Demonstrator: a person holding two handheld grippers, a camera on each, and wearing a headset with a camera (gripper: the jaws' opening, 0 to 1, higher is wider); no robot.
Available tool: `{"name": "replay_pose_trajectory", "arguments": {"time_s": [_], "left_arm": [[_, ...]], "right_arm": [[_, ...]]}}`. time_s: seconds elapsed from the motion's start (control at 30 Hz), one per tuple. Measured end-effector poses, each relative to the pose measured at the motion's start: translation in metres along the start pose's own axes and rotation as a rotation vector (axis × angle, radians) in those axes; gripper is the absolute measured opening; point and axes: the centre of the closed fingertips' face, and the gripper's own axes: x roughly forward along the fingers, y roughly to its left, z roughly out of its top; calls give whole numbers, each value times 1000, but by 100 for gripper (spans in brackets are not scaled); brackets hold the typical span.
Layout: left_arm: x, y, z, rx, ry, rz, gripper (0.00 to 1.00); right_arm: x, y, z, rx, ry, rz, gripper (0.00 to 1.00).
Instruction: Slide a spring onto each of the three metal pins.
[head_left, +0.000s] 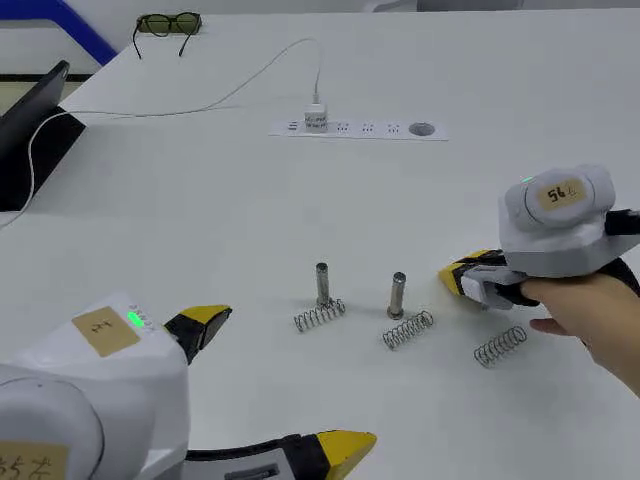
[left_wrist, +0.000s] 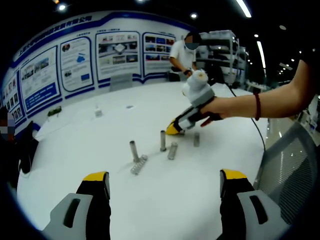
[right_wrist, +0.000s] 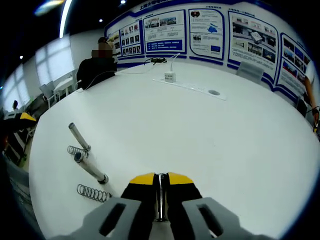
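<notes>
Left gripper: your left gripper (head_left: 275, 382) is at the near left, over the white table (head_left: 200, 220). Its yellow-tipped jaws are spread wide with nothing between them.
Right gripper: your right gripper (head_left: 453, 280) is low over the table on the right, held in your hand (head_left: 590, 315). Its jaws are pressed together on a held pin (right_wrist: 160, 200), which the right gripper view shows as a thin metal rod in the slit between the yellow tips.
Standing pins: the left pin (head_left: 322, 284) and the right pin (head_left: 398, 294) stand upright mid-table, near each other but apart. Both shafts are bare.
Springs: all three lie flat on the table.
Left spring: the left spring (head_left: 319, 316) is at the foot of the left pin, touching it or nearly so.
Middle spring: the middle spring (head_left: 408, 330) is just beside the foot of the right pin.
Right spring: the right spring (head_left: 500, 346) lies by itself, just nearer to you than the right gripper's tips.
Far side: a white power strip (head_left: 358, 128) carries a charger (head_left: 316, 118), and a cable (head_left: 200, 105) trails off to the left. A pair of sunglasses (head_left: 167, 22) sits at the far left.
</notes>
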Motion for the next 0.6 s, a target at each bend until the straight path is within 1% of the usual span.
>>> {"name": "replay_pose_trajectory", "arguments": {"time_s": [0.1,0.2,0.47,0.57,0.6], "left_arm": [[0,0,0,1,0,2,93],[0,0,2,2,-5,2,92],[-1,0,4,6,-12,3,91],[-2,-1,7,12,-25,1,91],[-2,-2,9,14,-36,0,92]], "right_arm": [[-1,-2,0,23,13,8,9],[-7,-1,3,55,-5,19,9],[-29,5,13,63,-51,28,8],[-36,7,15,55,-61,27,8],[-38,8,15,52,-62,24,8]]}}
